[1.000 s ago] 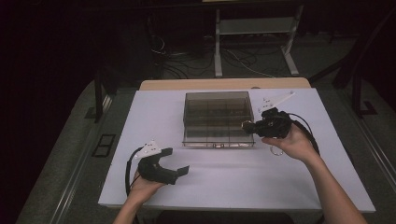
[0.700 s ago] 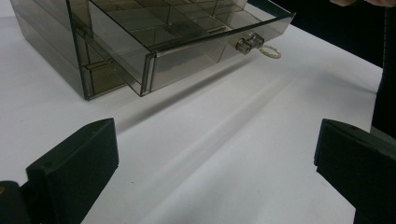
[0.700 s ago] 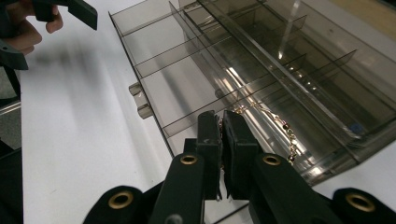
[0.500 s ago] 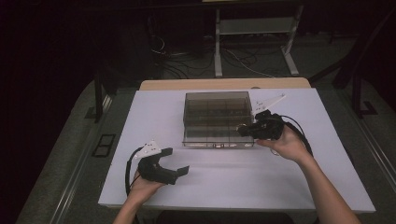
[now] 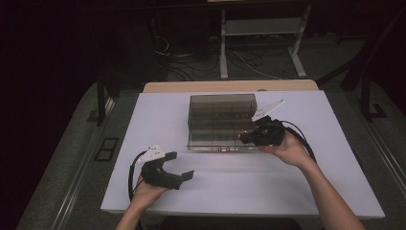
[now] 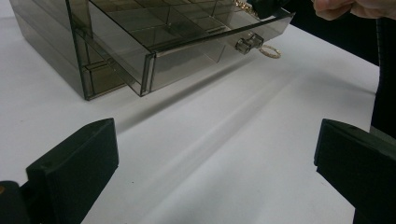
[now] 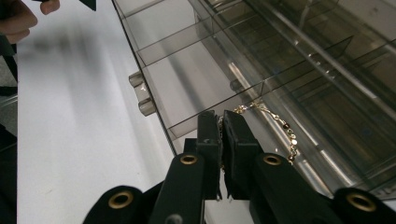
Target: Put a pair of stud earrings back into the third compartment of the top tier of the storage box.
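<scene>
A: Where is the chain point(image 7: 275, 122) right now?

B: Pinched in the right gripper point(image 7: 221, 122). In the right gripper view its two black jaws are pressed almost together, with the gold links caught between them. The rest of the chain trails off to the right of the jaws, over a compartment at the right end of the open drawer point(image 7: 196, 88).

A: Is it lying in the drawer or hanging above it?

B: I cannot tell whether the loose part touches the drawer floor. It runs across the compartment just past the front wall.

A: And the drawer itself?

B: It is pulled out of the smoked clear box point(image 5: 221, 112), which stands on the white table point(image 5: 239, 191) near its far edge. In the left gripper view the drawer front point(image 6: 219, 49) carries a small clear knob point(image 6: 248, 42), and a gold ring point(image 6: 270, 52) lies on the table just beside that knob.

A: Where does the right gripper sit in the high view?

B: At the right front corner of the drawer point(image 5: 218, 139), with the right gripper point(image 5: 245, 138) pointing left over it and the right hand point(image 5: 287, 151) holding it from the table side.

A: What about the left one?

B: The left gripper point(image 5: 186, 175) is near the table's near-left edge, well apart from the box, held in the left hand point(image 5: 148, 189). Its jaws are spread wide with nothing between them; its own view shows bare table between the two black jaws.
</scene>
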A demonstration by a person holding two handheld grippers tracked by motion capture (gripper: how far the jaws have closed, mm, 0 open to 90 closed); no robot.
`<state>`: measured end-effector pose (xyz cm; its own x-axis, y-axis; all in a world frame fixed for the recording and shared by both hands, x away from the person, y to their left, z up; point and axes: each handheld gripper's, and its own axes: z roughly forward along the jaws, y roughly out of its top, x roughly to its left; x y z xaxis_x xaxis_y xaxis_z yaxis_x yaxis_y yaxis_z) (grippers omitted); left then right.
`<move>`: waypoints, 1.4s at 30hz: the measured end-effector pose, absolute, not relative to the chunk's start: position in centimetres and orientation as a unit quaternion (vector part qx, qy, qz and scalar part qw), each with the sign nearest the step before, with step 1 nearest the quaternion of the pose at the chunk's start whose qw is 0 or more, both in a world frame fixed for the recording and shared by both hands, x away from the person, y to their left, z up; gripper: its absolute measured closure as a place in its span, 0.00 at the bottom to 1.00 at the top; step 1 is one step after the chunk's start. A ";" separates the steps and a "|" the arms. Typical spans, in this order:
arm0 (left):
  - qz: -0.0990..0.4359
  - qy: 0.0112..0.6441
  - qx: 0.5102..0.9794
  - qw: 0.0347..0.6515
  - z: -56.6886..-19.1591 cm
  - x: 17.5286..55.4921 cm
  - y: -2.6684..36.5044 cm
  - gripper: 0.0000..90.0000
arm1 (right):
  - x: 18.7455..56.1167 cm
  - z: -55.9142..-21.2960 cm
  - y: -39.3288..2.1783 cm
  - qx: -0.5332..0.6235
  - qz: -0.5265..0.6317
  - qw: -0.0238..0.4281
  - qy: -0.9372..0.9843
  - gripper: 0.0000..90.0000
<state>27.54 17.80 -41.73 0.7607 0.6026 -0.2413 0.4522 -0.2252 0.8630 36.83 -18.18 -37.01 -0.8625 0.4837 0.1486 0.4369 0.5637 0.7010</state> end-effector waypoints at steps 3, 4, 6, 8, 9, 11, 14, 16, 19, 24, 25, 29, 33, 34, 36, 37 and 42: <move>0.071 0.338 0.781 0.521 -41.7 27.6 17.8 0.00 | 36.9 -37.3 -18.2 0.264 0.389 0.029 0.882 0.90; 0.071 0.339 0.780 0.521 -41.7 27.6 17.8 0.00 | 36.9 -37.2 -18.3 0.266 0.391 0.028 0.881 0.90; 0.070 0.338 0.781 0.520 -41.7 27.6 17.8 0.00 | 36.9 -37.1 -18.4 0.267 0.398 0.030 0.877 0.89; 0.070 0.339 0.781 0.520 -41.7 27.6 17.8 0.00 | 36.8 -36.7 -18.6 0.269 0.402 0.034 0.874 0.86; 0.070 0.339 0.781 0.520 -41.7 27.6 17.8 0.00 | 36.8 -36.6 -18.7 0.270 0.404 0.036 0.873 0.85; 0.070 0.339 0.781 0.519 -41.8 27.6 17.8 0.00 | 36.7 -36.3 -19.0 0.272 0.408 0.040 0.870 0.83; 0.070 0.339 0.781 0.520 -41.8 27.6 17.8 0.00 | 36.5 -35.9 -19.6 0.278 0.415 0.048 0.865 0.76; 0.071 0.338 0.781 0.520 -41.7 27.6 17.8 0.00 | 36.3 -35.6 -19.9 0.282 0.417 0.061 0.862 0.68; 0.071 0.339 0.782 0.519 -41.7 27.6 17.8 0.00 | 36.1 -35.3 -20.4 0.291 0.420 0.072 0.857 0.58; 0.071 0.339 0.782 0.519 -41.7 27.6 17.8 0.00 | 35.6 -34.7 -21.3 0.304 0.419 0.082 0.852 0.46; 0.072 0.339 0.782 0.519 -41.7 27.6 17.7 0.00 | 35.5 -34.6 -21.4 0.309 0.416 0.086 0.851 0.43; 0.074 0.336 0.781 0.522 -41.6 27.4 17.7 0.00 | 34.9 -34.4 -22.0 0.323 0.414 0.096 0.846 0.30; 0.073 0.336 0.782 0.521 -41.6 27.4 17.6 0.00 | 34.4 -34.5 -22.6 0.334 0.414 0.097 0.841 0.20; 0.073 0.335 0.782 0.521 -41.6 27.4 17.6 0.00 | 34.2 -34.6 -22.8 0.338 0.416 0.095 0.839 0.15; 0.072 0.336 0.781 0.521 -41.6 27.4 17.6 0.00 | 34.0 -34.9 -23.2 0.348 0.417 0.094 0.834 0.11; 0.072 0.336 0.781 0.521 -41.6 27.4 17.6 0.00 | 34.0 -35.0 -23.4 0.352 0.419 0.092 0.832 0.11; 0.072 0.335 0.783 0.520 -41.6 27.4 17.7 0.00 | 33.7 -35.8 -24.8 0.374 0.430 0.085 0.817 0.11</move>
